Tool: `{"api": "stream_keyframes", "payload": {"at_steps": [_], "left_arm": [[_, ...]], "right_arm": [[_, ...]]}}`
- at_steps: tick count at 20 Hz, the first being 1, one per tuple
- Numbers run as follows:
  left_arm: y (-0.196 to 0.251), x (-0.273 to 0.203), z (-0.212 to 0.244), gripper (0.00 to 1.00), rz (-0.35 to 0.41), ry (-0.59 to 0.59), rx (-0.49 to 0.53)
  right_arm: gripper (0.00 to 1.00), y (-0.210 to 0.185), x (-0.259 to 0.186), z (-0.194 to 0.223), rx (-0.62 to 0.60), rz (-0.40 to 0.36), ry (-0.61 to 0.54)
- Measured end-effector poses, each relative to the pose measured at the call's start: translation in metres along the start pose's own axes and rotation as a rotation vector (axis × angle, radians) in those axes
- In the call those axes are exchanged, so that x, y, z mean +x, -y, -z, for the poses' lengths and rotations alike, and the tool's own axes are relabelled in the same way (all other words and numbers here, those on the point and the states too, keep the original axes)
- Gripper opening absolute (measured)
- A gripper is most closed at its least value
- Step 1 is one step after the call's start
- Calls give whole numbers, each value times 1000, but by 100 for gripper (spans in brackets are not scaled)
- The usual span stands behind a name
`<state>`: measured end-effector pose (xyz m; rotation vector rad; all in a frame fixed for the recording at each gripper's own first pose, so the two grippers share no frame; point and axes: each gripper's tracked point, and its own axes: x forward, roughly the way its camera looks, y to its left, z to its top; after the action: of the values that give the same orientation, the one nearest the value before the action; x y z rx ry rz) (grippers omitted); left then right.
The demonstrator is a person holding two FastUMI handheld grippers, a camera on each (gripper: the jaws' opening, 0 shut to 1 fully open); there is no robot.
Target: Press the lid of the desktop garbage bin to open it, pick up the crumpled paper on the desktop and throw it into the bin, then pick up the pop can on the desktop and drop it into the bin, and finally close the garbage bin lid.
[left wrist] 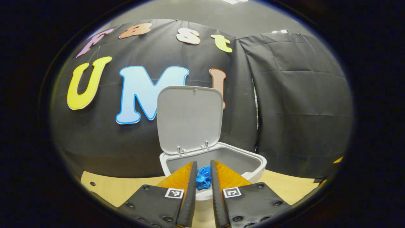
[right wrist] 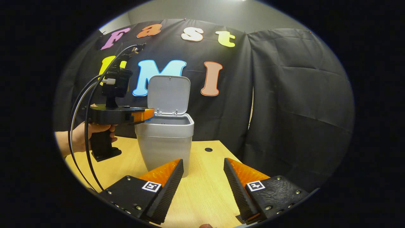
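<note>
Bin: grey plastic desktop garbage bin (right wrist: pixel 165 142) on the light wooden bench (right wrist: pixel 202 190), lid (left wrist: pixel 189 118) raised upright.
Left gripper (left wrist: pixel 203 177): over the bin's mouth, narrow, clamping blue crumpled paper (left wrist: pixel 204 178).
Right gripper (right wrist: pixel 203 177): wide, empty, before the bin.

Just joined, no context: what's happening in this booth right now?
A person is binning desktop trash. The left gripper holds a crumpled blue paper over the open garbage bin, whose lid stands upright. The right gripper waits open and empty above the wooden table.
</note>
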<state>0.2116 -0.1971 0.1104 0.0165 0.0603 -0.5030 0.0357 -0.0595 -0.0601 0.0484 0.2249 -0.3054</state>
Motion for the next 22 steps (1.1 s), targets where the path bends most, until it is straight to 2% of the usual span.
{"api": "stream_keyframes", "payload": {"at_steps": [3,5,7,11,16,18,22], "left_arm": [[-2,-3,-2,55,-7,8,2],[0,-6,-6,77,-2,22,-1],[-2,-10,-11,87,-9,36,-2],[-7,-26,-18,92,-24,54,-9],[-29,-61,-26,98,-103,93,5],[-35,-77,-25,93,-122,94,1],[-52,-108,-24,93,-167,96,-3]], "right_arm": [[83,-2,0,-1,7,-7,1],[83,-5,-1,-2,6,-17,7],[83,-9,0,-2,-5,-27,8],[83,-22,0,-1,-18,-67,6],[83,-47,-1,0,-42,-139,8],[83,-55,-2,-3,-41,-168,16],[83,-73,-6,-3,-11,-231,20]]}}
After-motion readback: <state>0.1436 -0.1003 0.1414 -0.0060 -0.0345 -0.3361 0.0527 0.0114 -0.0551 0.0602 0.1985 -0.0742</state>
